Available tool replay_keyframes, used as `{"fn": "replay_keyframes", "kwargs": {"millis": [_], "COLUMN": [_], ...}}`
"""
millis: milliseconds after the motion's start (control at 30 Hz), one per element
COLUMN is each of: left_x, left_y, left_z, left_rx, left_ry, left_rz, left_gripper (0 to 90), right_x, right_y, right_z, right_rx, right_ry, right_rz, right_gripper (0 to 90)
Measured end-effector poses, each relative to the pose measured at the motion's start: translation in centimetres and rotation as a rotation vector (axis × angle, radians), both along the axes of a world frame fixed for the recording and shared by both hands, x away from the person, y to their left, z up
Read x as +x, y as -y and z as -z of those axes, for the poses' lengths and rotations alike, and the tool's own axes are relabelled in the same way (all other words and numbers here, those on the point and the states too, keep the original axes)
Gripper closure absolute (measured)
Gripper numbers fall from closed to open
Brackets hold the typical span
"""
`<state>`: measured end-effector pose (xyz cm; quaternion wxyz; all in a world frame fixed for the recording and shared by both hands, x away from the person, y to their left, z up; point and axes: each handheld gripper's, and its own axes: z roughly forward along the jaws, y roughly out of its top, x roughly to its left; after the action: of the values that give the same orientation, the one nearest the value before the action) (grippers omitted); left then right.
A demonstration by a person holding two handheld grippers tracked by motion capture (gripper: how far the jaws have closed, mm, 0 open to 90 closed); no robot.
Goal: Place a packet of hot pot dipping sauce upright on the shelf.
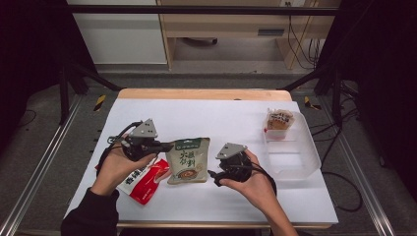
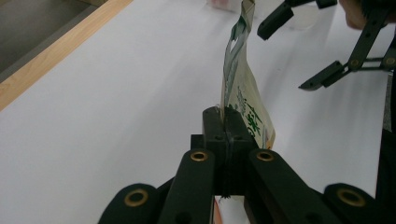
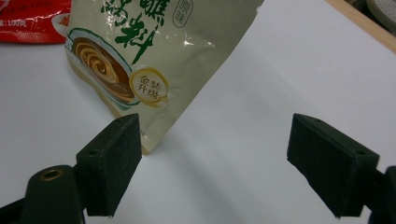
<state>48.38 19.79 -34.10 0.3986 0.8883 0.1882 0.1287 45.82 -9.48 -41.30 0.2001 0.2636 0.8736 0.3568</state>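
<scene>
Sauce pouch (image 1: pixel 187 160) front and centre, and we are seeing it pinched by its edge in the left gripper (image 1: pixel 166 146), whose jaws are clamping tight on the thin seam. In the left gripper view the pouch (image 2: pixel 243 100) is standing on edge, rising straight up from the closed jaws above the white table (image 2: pixel 116 93). It is looking beige and glossy, with a green band across the top, bold green Chinese characters we cannot read for certain, and a bowl of swirled brown sauce printed below. In the right gripper view we are making out a round gold seal on the pouch (image 3: pixel 149 51) reading 金装升级. The right gripper (image 1: pixel 212 174) is hanging just beside the pouch with its jaws standing wide apart and gripping nothing; the left pad is sitting close to the pouch's lower corner. Under the left hand (image 1: pixel 115 167) a red packet (image 1: pixel 145 183) is lying flat, with "100克" showing on it (image 3: pixel 32 16) in the right gripper view. Off to the right, a clear plastic tray (image 1: pixel 295 157) is holding a small orange-labelled packet (image 1: pixel 279 121), its writing too small to read.
</scene>
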Motion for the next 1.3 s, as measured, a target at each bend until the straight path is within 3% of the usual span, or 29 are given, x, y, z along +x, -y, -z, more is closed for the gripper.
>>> {"fn": "replay_keyframes", "kwargs": {"millis": [200, 300, 367, 567, 667, 833, 1000, 1300], "left_x": [-0.5, -0.6, -0.6, -0.7, -0.8, -0.8, -1.0, -1.2], "left_y": [0.1, 0.1, 0.1, 0.2, 0.2, 0.3, 0.3, 0.4], "left_z": [-0.6, -0.9, -0.9, -0.9, -1.0, -1.0, -1.1, -1.4], "left_rx": [0.008, 0.009, 0.009, 0.011, 0.011, 0.015, 0.009, 0.003], "left_ry": [0.015, 0.020, 0.023, 0.021, 0.022, 0.021, 0.024, 0.031], "left_rz": [0.022, 0.028, 0.028, 0.035, 0.044, 0.051, 0.061, 0.075], "left_gripper": [90.0, 90.0, 90.0, 90.0, 90.0, 90.0, 90.0, 90.0], "right_x": [0.2, 0.4, 0.6, 1.1, 1.6, 2.3, 3.0, 4.0], "right_y": [0.3, 0.1, 0.0, -1.1, -1.5, -2.4, -3.8, -5.4], "right_z": [-3.3, -5.0, -5.9, -7.9, -8.7, -9.3, -9.3, -8.8], "right_rx": [-0.108, -0.133, -0.151, -0.209, -0.231, -0.229, -0.268, -0.289], "right_ry": [-0.030, -0.028, -0.074, -0.081, -0.064, -0.081, -0.096, -0.121], "right_rz": [-0.063, -0.083, -0.115, -0.156, -0.164, -0.216, -0.272, -0.341], "right_gripper": [15.8, 15.2, 15.6, 17.3, 24.5, 28.9, 37.3, 58.7]}}
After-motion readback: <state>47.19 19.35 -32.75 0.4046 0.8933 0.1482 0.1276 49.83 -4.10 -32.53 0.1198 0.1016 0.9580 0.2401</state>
